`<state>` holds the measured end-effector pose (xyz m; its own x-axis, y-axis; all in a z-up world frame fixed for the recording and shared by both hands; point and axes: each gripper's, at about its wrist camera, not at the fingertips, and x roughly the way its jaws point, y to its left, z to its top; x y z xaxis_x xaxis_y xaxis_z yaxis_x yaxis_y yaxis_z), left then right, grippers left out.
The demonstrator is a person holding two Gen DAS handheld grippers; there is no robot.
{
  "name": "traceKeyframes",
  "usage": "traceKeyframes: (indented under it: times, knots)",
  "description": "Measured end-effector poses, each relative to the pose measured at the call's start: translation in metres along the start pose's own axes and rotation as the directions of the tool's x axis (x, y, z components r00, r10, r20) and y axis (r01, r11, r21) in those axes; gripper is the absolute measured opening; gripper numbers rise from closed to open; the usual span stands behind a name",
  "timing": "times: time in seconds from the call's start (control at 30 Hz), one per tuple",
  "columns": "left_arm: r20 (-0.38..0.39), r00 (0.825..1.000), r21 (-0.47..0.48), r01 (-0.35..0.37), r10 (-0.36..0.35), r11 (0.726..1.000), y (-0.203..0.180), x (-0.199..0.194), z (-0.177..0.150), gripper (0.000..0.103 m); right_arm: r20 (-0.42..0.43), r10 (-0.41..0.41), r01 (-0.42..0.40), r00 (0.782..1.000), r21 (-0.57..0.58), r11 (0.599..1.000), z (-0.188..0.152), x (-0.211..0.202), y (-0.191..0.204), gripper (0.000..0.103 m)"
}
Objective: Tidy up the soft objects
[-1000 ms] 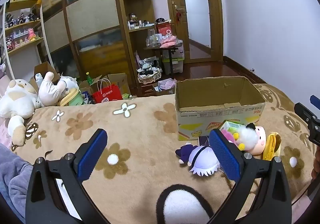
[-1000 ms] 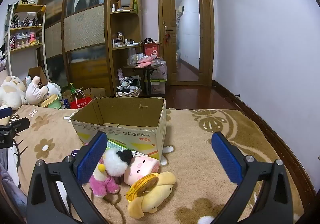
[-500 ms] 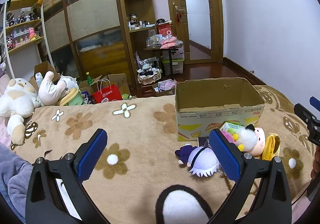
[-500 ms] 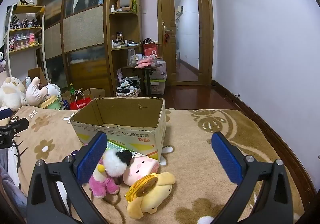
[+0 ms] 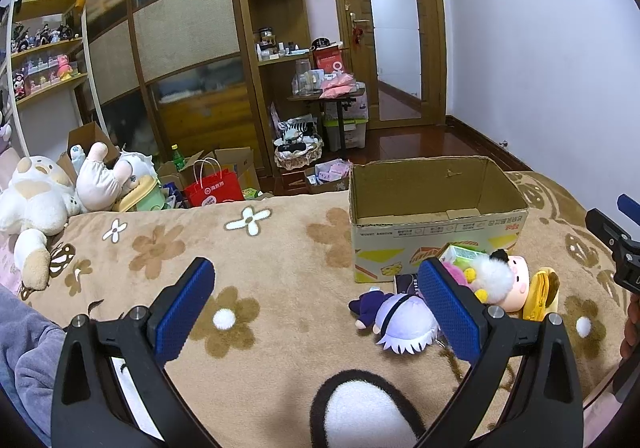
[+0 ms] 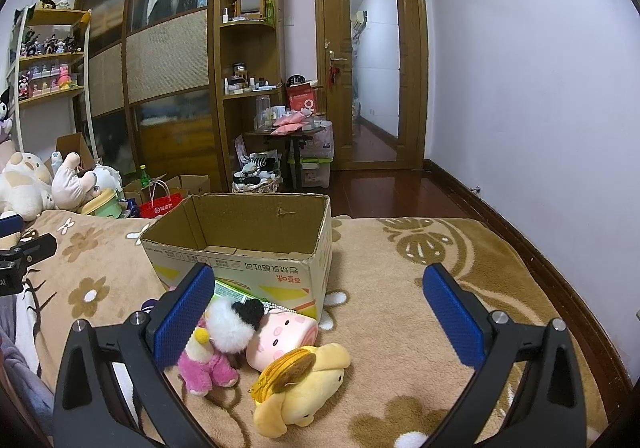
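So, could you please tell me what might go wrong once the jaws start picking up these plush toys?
1. The yellow dog plush, pink roll plush and pink doll lie touching, so the right gripper might snag two at once.
2. The toys crowd the cardboard box; a reach could shove it.
3. The purple-haired doll sits beside the left gripper, easily nudged away.

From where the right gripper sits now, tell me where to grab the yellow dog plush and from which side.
Grip the yellow dog plush across its rounded body, below the brown zip pouch on its back, coming down from above and slightly from the right. It lies on its side on the blanket, with open blanket on its right and the pink toy pressed close on the left. The right gripper is open wide enough to span it.
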<state>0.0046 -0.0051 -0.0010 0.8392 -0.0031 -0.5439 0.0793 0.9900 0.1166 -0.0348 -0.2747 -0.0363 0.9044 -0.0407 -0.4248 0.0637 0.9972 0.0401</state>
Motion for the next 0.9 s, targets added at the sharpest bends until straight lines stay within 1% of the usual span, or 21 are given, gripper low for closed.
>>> traceKeyframes:
  times: [0.9]
  knots:
    - [0.004,1.000,-0.003,0.001,-0.001,1.000,0.0012,-0.0025,-0.0009,0.101,-0.002,0.001,-0.001,1.000,-0.001,1.000,-0.0004,0.0002,-0.0011,0.103]
